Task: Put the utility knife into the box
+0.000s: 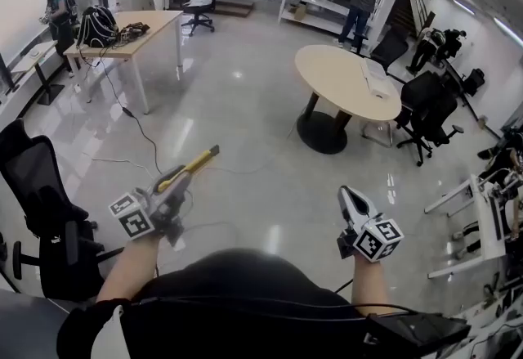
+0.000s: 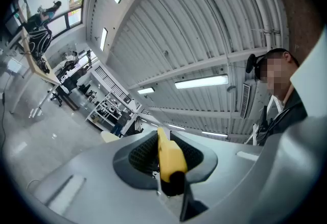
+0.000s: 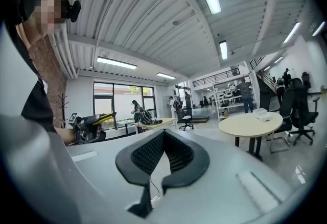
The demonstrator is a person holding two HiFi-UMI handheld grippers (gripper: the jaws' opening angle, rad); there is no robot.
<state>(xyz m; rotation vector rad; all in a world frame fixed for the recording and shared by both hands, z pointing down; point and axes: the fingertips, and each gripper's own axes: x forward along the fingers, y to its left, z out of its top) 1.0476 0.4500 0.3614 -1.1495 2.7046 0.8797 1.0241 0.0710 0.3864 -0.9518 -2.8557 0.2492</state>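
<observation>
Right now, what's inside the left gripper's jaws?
The left gripper is shut on a yellow utility knife that sticks out forward. The part of its handle within the jaws is covered.

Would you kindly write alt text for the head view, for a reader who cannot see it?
The left gripper holds a yellow knife pointing forward, and the right gripper is shut and empty, both above a glossy floor. A round table stands ahead.

head: steeply down | both gripper views: upward, ceiling | shared: round table
</observation>
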